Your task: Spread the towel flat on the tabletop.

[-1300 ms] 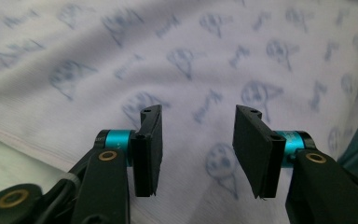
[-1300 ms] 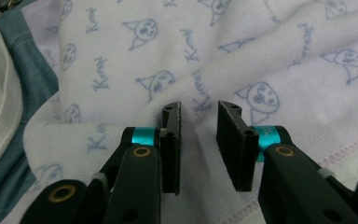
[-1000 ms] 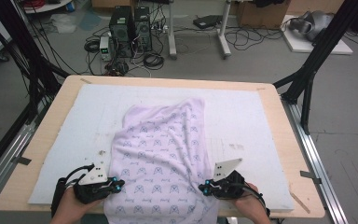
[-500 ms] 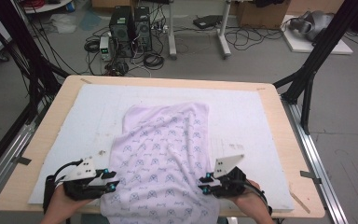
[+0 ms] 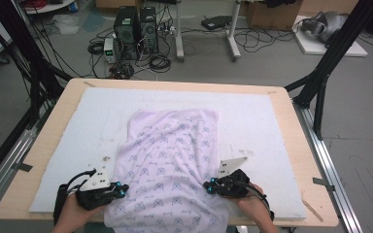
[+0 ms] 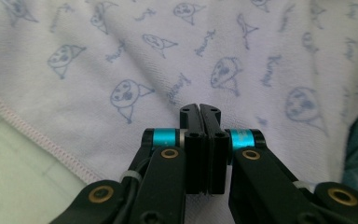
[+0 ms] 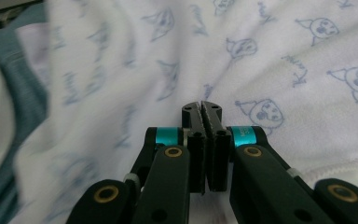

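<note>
A pale lilac cloth (image 5: 172,150) printed with small blue faces lies on the white mat (image 5: 252,116), and its near end hangs over the table's front edge. My left gripper (image 5: 123,190) is at the cloth's left edge near the front, jaws pressed together on the fabric. In the left gripper view the shut left gripper (image 6: 199,108) lies over the cloth (image 6: 177,56), with the stitched hem (image 6: 37,137) to its left. My right gripper (image 5: 208,185) grips the cloth's right edge. In the right gripper view the shut right gripper (image 7: 201,107) rests against the printed fabric (image 7: 279,65).
The wooden table (image 5: 291,111) carries the mat, with bare mat on both sides of the cloth. Black frame posts (image 5: 330,63) stand at the table's corners. Computers and cables (image 5: 136,34) sit on the floor beyond the far edge.
The cloth has been drawn toward the near edge and lies flatter and longer. Both grippers have shifted slightly inward along its sides.
</note>
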Demonstrator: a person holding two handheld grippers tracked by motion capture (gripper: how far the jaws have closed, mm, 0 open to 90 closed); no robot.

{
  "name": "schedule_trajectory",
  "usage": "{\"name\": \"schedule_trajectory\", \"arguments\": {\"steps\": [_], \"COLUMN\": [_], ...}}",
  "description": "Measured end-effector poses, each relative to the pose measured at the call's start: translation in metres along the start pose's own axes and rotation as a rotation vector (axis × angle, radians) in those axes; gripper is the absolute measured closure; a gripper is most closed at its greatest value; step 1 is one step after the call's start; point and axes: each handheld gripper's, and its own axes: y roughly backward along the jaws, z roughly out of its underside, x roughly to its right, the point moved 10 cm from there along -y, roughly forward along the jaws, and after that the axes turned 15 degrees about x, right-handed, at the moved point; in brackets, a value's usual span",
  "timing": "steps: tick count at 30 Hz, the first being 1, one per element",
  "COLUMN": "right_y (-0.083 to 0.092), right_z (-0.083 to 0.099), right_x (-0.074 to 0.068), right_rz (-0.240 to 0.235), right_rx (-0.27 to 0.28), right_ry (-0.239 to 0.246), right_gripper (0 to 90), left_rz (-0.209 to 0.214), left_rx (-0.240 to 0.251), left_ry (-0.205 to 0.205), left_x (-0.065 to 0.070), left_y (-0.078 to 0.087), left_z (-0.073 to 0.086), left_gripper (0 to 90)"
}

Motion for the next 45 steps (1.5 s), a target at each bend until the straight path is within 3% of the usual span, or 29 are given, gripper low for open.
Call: {"name": "schedule_trajectory", "arguments": {"steps": [1,3,5,8,10,12,13,15,16,18,19,21,23,26,28,30,32,34,36,37,38,40,41,42,44,45], "right_y": [0.003,0.01,0.017,0.021,0.016,0.009,0.006,0.003,0.004,0.003,0.004,0.006,0.014,0.022,0.023,0.022,0.019,0.013,0.005,-0.001,-0.007,-0.016,-0.021,-0.023,-0.022,-0.022], "right_z": [0.001,0.001,0.0,-0.005,-0.002,0.003,0.006,0.006,0.007,0.007,0.008,0.007,-0.001,-0.018,-0.029,-0.038,-0.044,-0.048,-0.048,-0.046,-0.044,-0.032,-0.027,-0.025,-0.024,-0.024], "right_x": [-0.004,-0.017,-0.02,-0.015,-0.013,-0.014,-0.016,-0.017,-0.017,-0.021,-0.027,-0.037,-0.04,-0.012,0.011,0.037,0.064,0.09,0.113,0.122,0.129,0.137,0.138,0.138,0.14,0.139], "right_rz": [-0.007,-0.067,-0.051,-0.031,-0.027,-0.036,-0.045,-0.045,-0.061,-0.078,-0.127,-0.157,-0.177,-0.067,-0.01,0.05,0.102,0.146,0.172,0.169,0.167,0.178,0.161,0.164,0.189,0.174], "right_rx": [0.004,0.015,0.034,0.071,0.043,0.011,-0.004,0.011,0.009,0.018,0.007,-0.003,0.03,0.049,0.053,0.058,0.06,0.062,0.049,0.048,0.05,-0.001,-0.014,-0.008,0.009,0.006], "right_ry": [0.001,-0.009,-0.002,-0.013,-0.021,-0.009,-0.012,-0.007,-0.013,-0.007,-0.007,0.011,0.004,0.021,0.028,0.019,0.008,0.0,-0.021,-0.059,-0.068,-0.108,-0.13,-0.144,-0.139,-0.145], "right_gripper": [89.3,89.3,86.9,71.6,65.5,64.6,66.1,79.0,86.9,88.9,89.0,88.5,83.2,75.5,73.5,70.7,68.7,67.8,65.5,64.5,63.4,59.2,59.3,63.3,81.9,87.4], "left_rz": [0.008,0.042,0.07,0.017,0.001,-0.003,-0.008,-0.007,-0.005,0.019,0.041,0.085,0.084,-0.006,-0.072,-0.119,-0.184,-0.2,-0.233,-0.244,-0.252,-0.242,-0.241,-0.245,-0.245,-0.24], "left_rx": [0.003,0.004,0.002,0.007,-0.007,-0.048,-0.022,-0.016,-0.012,-0.023,-0.025,-0.012,0.02,0.054,0.087,0.106,0.086,0.09,0.055,0.029,-0.003,-0.078,-0.066,-0.067,-0.07,-0.078], "left_ry": [0.005,0.014,0.02,0.031,0.027,0.009,-0.001,0.016,0.026,0.02,0.019,0.023,0.029,0.044,0.035,0.051,0.046,0.086,0.117,0.119,0.124,0.141,0.136,0.136,0.123,0.123], "left_x": [0.004,0.014,0.017,0.005,0.0,-0.002,-0.001,-0.002,-0.002,0.003,0.007,0.014,0.01,-0.021,-0.045,-0.07,-0.096,-0.118,-0.134,-0.14,-0.145,-0.148,-0.148,-0.148,-0.147,-0.146], "left_y": [0.005,0.014,0.017,0.012,0.004,-0.004,-0.005,-0.004,-0.003,0.001,0.004,0.011,0.015,0.01,0.002,-0.009,-0.023,-0.04,-0.053,-0.059,-0.064,-0.071,-0.071,-0.071,-0.071,-0.071], "left_z": [0.001,0.001,0.0,-0.005,-0.002,0.006,0.006,0.006,0.006,0.007,0.007,0.003,-0.008,-0.028,-0.042,-0.053,-0.059,-0.063,-0.058,-0.052,-0.044,-0.028,-0.027,-0.028,-0.028,-0.028], "left_gripper": [88.4,88.2,85.0,60.1,55.0,60.0,65.5,83.9,86.0,87.4,87.6,87.5,84.1,64.9,64.7,65.3,66.2,66.0,64.6,62.7,62.0,63.4,66.0,70.0,83.7,86.8]}}
